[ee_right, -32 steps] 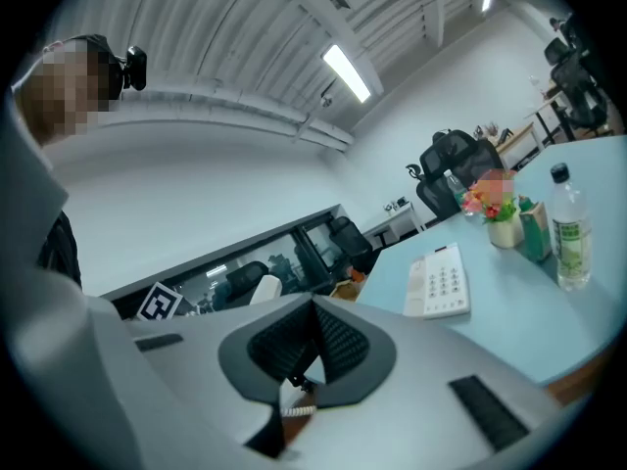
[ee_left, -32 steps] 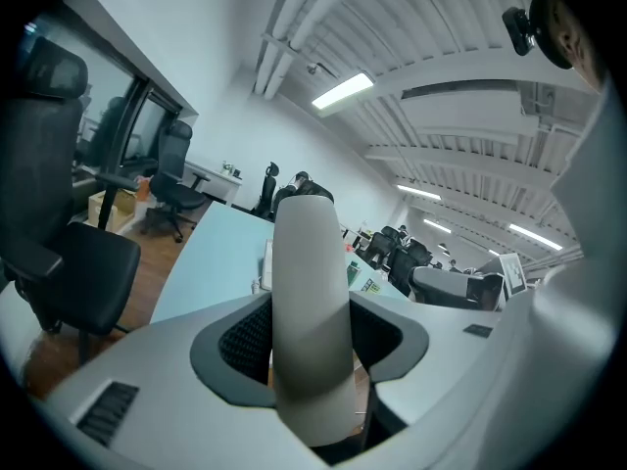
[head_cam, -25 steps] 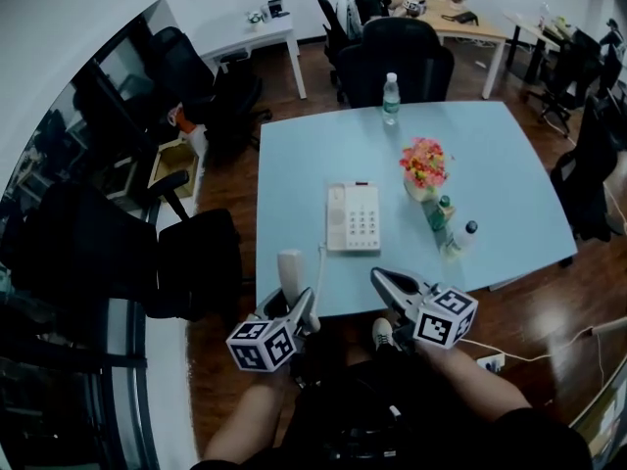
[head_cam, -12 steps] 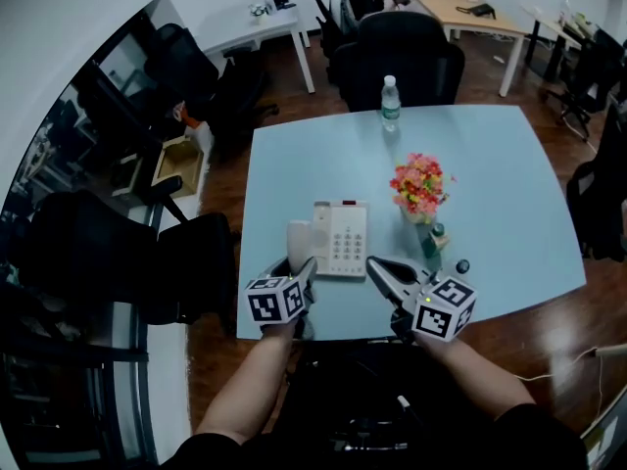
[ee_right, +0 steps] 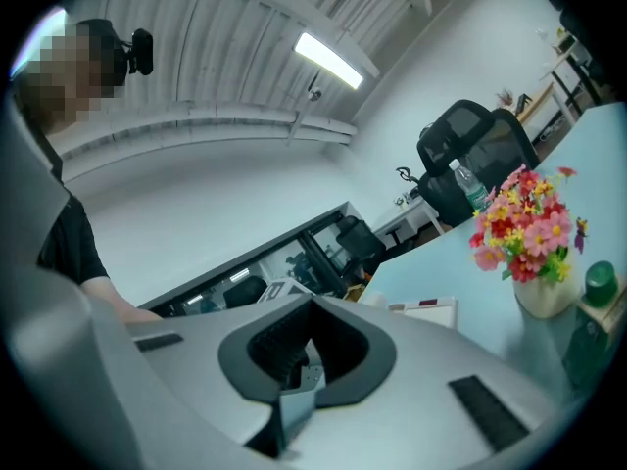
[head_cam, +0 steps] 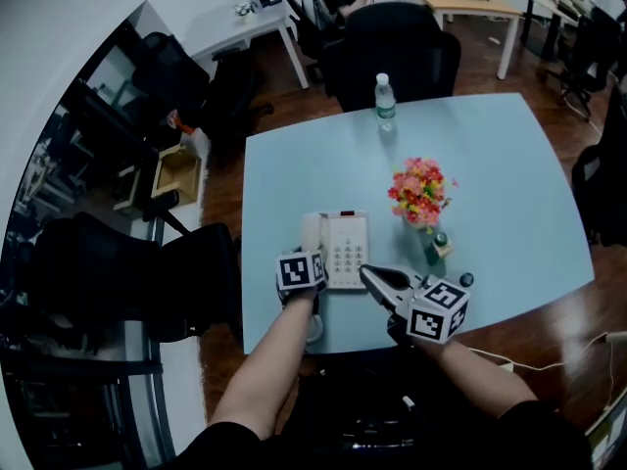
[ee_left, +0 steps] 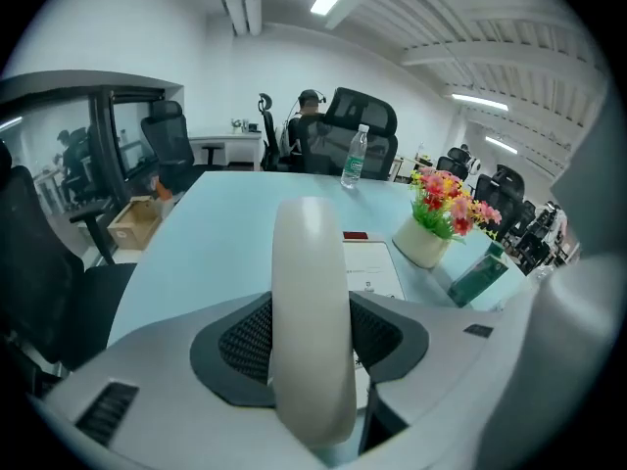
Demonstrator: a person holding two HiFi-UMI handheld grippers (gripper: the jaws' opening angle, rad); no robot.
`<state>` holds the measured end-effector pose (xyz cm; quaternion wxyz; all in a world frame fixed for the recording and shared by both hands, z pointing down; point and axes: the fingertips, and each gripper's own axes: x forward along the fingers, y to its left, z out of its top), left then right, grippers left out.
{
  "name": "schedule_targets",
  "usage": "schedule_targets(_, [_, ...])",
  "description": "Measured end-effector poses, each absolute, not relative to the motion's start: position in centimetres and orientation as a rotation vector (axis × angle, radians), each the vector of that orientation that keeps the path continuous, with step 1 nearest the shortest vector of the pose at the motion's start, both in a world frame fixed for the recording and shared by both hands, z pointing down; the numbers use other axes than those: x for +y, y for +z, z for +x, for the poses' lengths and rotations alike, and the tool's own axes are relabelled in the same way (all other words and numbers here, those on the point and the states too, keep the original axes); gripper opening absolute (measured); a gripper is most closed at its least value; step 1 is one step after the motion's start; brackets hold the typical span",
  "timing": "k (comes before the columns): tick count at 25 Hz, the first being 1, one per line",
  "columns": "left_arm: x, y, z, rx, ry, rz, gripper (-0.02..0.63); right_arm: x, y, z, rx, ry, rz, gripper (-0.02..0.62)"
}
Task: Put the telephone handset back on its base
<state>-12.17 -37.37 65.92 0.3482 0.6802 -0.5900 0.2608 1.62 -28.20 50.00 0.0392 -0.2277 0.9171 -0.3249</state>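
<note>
Cream handset (ee_left: 312, 311), upright on end, gripped at left edge of white keypad base (head_cam: 348, 253), blue table

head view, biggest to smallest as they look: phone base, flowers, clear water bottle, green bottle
1. phone base
2. flowers, nearly as big
3. clear water bottle, though it stands farthest away
4. green bottle

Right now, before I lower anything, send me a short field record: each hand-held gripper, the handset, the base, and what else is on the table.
Left hand-held gripper: closed on the off-white plastic telephone handset
Right hand-held gripper: shut, nothing between its jaws
Handset position: at the left side of the white push-button telephone base; seated or not, cannot tell
Surface: pale blue table
Other items: pink-and-red flower bunch in a white pot; clear plastic water bottle; green bottle
</note>
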Motion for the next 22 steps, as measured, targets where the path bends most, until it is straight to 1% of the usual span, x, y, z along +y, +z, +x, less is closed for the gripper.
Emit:
schedule_targets(11, [-38.7,68.1,-12.4,-1.492,0.719,1.717,0.212,-29.3,50.6,1.1,2.807,-1.011,-0.734,0.015])
schedule_targets(16, [-38.2,69.5,-12.1,-1.448,0.784,1.695,0.220,-29.5,50.7,1.3,2.796,-1.008,-0.754,0.015])
schedule_targets(18, [-38.5,69.3,-11.9,-1.448,0.789,1.724,0.223,-29.6,50.8,1.6,2.790,-1.008,-0.767,0.015])
schedule_targets(19, [-38.8,68.9,-11.9,-1.462,0.790,1.741,0.238,-29.6,50.9,1.8,2.786,-1.007,-0.772,0.015])
schedule_targets(22, [-39.4,67.5,-11.4,-1.474,0.757,1.776,0.238,-29.6,50.6,1.9,2.784,-1.003,-0.772,0.015])
